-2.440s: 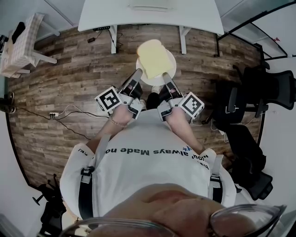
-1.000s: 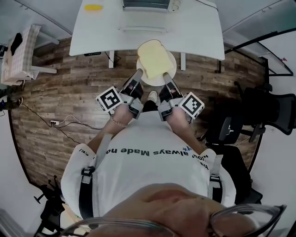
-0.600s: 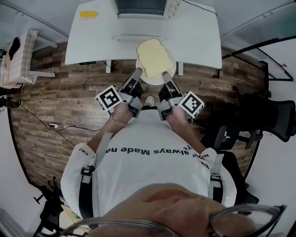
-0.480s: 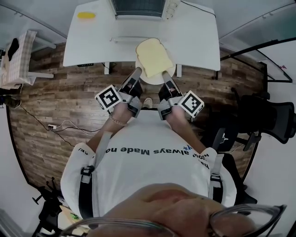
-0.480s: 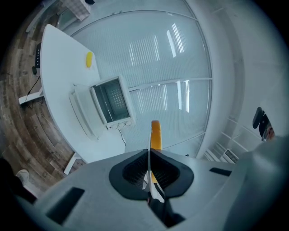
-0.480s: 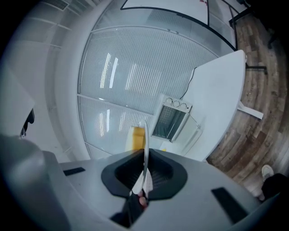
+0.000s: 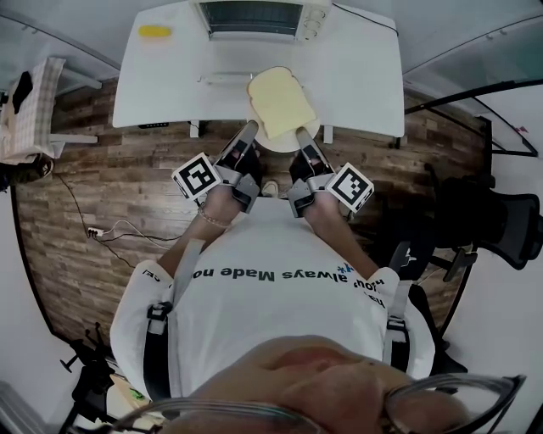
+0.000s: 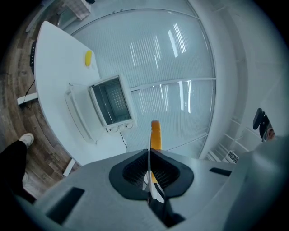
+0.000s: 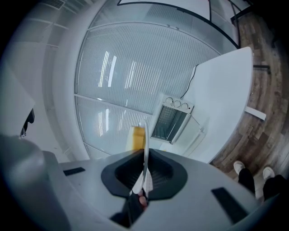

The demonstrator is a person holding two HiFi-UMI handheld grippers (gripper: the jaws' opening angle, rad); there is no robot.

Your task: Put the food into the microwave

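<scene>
Microwave (image 7: 259,17) came nearer. Left gripper (image 7: 249,130) and right gripper (image 7: 302,136) pinched plate (image 7: 278,144) rim, bread slice (image 7: 280,102) on top; should keep level.

Both forearms reach forward from the chest side by side, wrists near each other, the left gripper (image 7: 247,134) and right gripper (image 7: 302,137) angled slightly inward, each with its jaws pinched tight on the near rim of the plate (image 7: 278,146), left and right.
</scene>
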